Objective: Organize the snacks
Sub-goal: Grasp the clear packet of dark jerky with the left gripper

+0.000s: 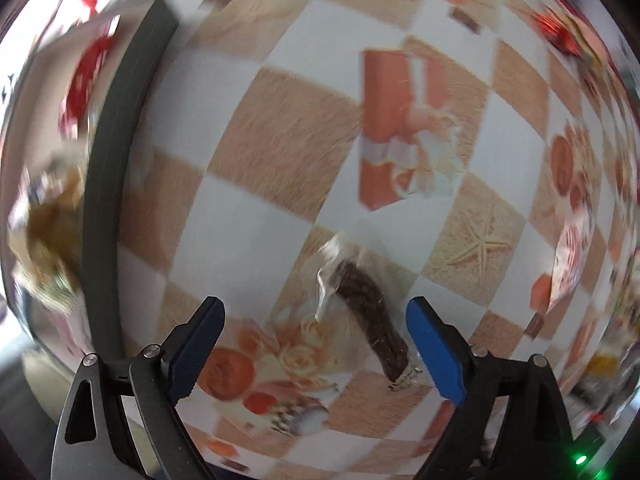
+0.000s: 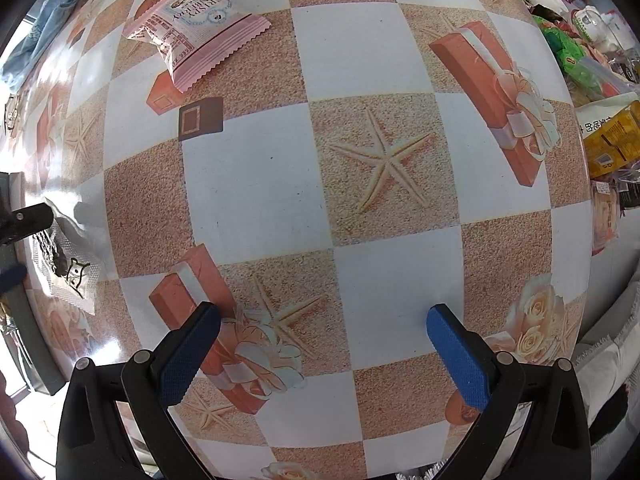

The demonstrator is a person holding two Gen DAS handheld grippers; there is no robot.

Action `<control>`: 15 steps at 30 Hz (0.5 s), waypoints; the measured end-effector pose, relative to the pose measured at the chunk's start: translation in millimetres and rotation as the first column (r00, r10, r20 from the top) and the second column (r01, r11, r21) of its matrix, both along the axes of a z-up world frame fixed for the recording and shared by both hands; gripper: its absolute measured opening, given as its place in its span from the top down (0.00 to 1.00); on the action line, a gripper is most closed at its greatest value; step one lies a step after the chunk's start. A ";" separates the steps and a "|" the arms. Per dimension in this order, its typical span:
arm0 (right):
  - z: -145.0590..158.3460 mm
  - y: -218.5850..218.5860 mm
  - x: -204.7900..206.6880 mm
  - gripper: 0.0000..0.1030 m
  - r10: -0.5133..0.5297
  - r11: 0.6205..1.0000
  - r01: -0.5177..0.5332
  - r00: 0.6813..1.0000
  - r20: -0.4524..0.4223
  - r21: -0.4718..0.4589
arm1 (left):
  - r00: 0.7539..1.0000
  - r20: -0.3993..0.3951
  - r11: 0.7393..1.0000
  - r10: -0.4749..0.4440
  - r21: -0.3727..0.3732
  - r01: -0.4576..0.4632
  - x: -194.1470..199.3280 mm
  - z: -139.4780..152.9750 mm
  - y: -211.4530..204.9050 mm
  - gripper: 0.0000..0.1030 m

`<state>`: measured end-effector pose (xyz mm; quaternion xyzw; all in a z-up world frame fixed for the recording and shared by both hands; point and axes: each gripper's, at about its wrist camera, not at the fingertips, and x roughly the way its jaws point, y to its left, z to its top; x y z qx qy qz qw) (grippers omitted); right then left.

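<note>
In the left wrist view, a clear packet with a dark brown snack strip (image 1: pixel 370 312) lies on the checkered tablecloth (image 1: pixel 256 216), between and just ahead of my open left gripper (image 1: pixel 316 312). The same packet (image 2: pixel 66 268) shows at the far left of the right wrist view, with the left gripper's fingers (image 2: pixel 24 220) by it. My right gripper (image 2: pixel 324 320) is open and empty above bare cloth. A pink snack packet (image 2: pixel 196 28) lies at the far upper left of that view.
A dark grey tray rim (image 1: pixel 108 184) curves down the left, with blurred red and yellow packets beyond it. A pile of snack bags, green (image 2: pixel 568 52) and yellow (image 2: pixel 612 140), lies along the right table edge. A blue cloth (image 2: pixel 48 28) lies far left.
</note>
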<state>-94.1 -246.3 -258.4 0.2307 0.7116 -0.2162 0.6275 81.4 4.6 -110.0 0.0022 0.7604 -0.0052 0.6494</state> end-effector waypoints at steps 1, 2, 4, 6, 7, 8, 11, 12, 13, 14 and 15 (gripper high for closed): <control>0.2 0.3 -0.2 0.00 0.000 1.000 0.000 1.000 0.003 -0.002 | 1.000 -0.021 1.000 0.017 -0.014 -0.018 -1.2 -3.6 3.2 0.09; 0.4 0.6 -0.2 0.00 0.001 1.000 -0.001 1.000 0.005 -0.004 | 0.998 -0.045 0.999 0.035 -0.025 -0.036 -2.8 -7.2 4.4 0.09; 0.8 0.9 -0.1 0.00 0.001 1.000 -0.001 1.000 0.009 -0.007 | 0.998 -0.053 0.999 0.035 -0.016 -0.036 -5.4 -9.9 3.4 0.09; 0.7 0.7 -0.1 0.00 0.001 1.000 -0.001 1.000 0.011 -0.009 | 0.999 -0.043 1.000 -0.018 -0.010 0.017 -11.6 -10.8 -4.2 0.10; 0.9 0.7 0.3 0.00 0.001 1.000 -0.001 1.000 0.012 -0.009 | 0.998 -0.042 0.998 -0.055 -0.007 0.055 -14.8 -10.3 -8.5 0.11; 0.8 0.6 0.3 0.00 0.002 1.000 -0.002 1.000 0.011 -0.009 | 0.996 -0.039 0.997 -0.082 -0.002 0.082 -16.8 -9.4 -12.1 0.13; 0.6 0.7 0.0 0.00 0.005 1.000 -0.005 1.000 0.012 -0.009 | 0.986 -0.002 0.986 -0.166 -0.002 0.166 -25.6 -1.8 -25.2 0.28; 1.2 1.3 0.1 0.00 0.006 1.000 -0.006 1.000 0.011 -0.009 | 0.979 0.014 0.979 -0.201 -0.002 0.202 -27.3 1.7 -27.2 0.41; 0.6 0.6 0.0 0.00 0.004 1.000 -0.004 1.000 0.011 -0.009 | 0.969 0.030 0.970 -0.245 -0.002 0.245 -28.4 5.2 -30.5 0.55; 0.6 0.8 -0.4 0.00 0.004 1.000 -0.004 1.000 0.010 -0.009 | 0.956 0.038 0.957 -0.291 -0.001 0.291 -29.2 7.3 -32.4 0.58; 0.4 0.7 -0.5 0.00 0.005 1.000 -0.005 1.000 0.010 -0.008 | 0.945 0.040 0.946 -0.325 -0.003 0.325 -30.5 8.5 -31.8 0.61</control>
